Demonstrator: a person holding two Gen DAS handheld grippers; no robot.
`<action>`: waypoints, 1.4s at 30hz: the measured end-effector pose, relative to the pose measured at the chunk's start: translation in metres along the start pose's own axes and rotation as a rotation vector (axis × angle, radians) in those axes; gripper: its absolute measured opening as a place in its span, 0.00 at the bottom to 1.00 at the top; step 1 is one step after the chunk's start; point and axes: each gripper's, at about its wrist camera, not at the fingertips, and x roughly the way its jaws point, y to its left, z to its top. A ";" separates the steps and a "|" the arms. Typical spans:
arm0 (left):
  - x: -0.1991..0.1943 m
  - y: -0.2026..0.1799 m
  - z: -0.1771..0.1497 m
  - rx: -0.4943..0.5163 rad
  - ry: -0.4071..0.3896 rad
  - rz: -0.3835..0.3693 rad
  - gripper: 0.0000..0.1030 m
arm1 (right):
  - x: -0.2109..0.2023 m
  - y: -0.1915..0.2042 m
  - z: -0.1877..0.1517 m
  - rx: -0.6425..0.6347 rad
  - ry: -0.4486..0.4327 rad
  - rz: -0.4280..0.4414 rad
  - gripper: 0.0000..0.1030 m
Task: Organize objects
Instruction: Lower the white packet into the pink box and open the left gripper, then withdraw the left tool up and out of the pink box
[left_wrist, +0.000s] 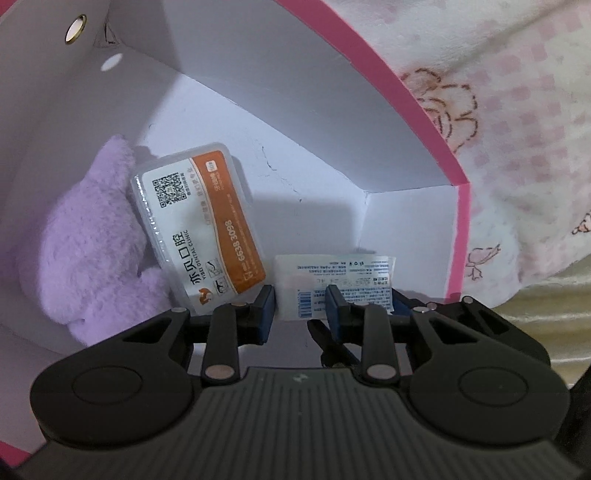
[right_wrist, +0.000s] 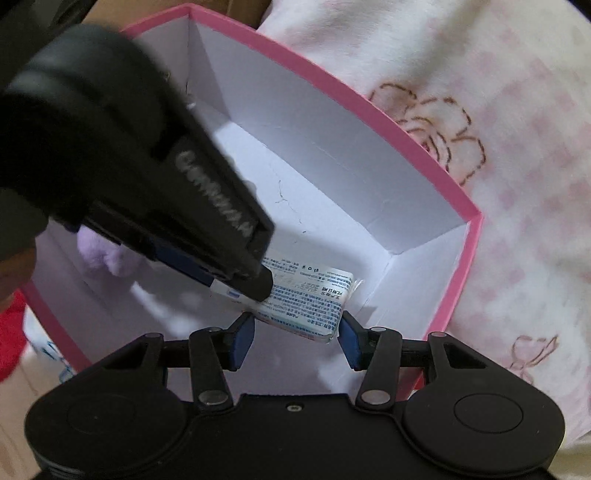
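Observation:
A pink box (left_wrist: 369, 62) with white inner walls lies open below both grippers. On its floor a purple plush toy (left_wrist: 85, 240) rests at the left, with a clear plastic case (left_wrist: 207, 218) bearing an orange-and-white dental clinic card leaning on it. My left gripper (left_wrist: 301, 299) is shut on one end of a white packet (left_wrist: 332, 273) printed with blue text, inside the box. In the right wrist view the left gripper (right_wrist: 243, 284) comes in from the upper left. My right gripper (right_wrist: 297, 328) is shut on the other end of the packet (right_wrist: 314, 295), inside the box (right_wrist: 332, 85).
A pink-and-white fleece blanket (right_wrist: 480, 147) with embroidered flowers lies around the box on the right. Something red (right_wrist: 11, 332) shows outside the box's left wall. A metal eyelet (left_wrist: 75, 29) sits in the box's near wall.

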 end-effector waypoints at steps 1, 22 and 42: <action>0.001 -0.001 0.000 0.004 -0.001 0.004 0.27 | 0.001 0.000 0.000 -0.011 0.002 0.000 0.55; -0.019 -0.021 -0.010 0.152 -0.060 0.061 0.24 | -0.021 -0.020 -0.030 0.007 -0.125 0.022 0.58; -0.148 -0.065 -0.058 0.437 -0.090 0.147 0.28 | -0.109 -0.008 -0.077 0.271 -0.283 0.221 0.59</action>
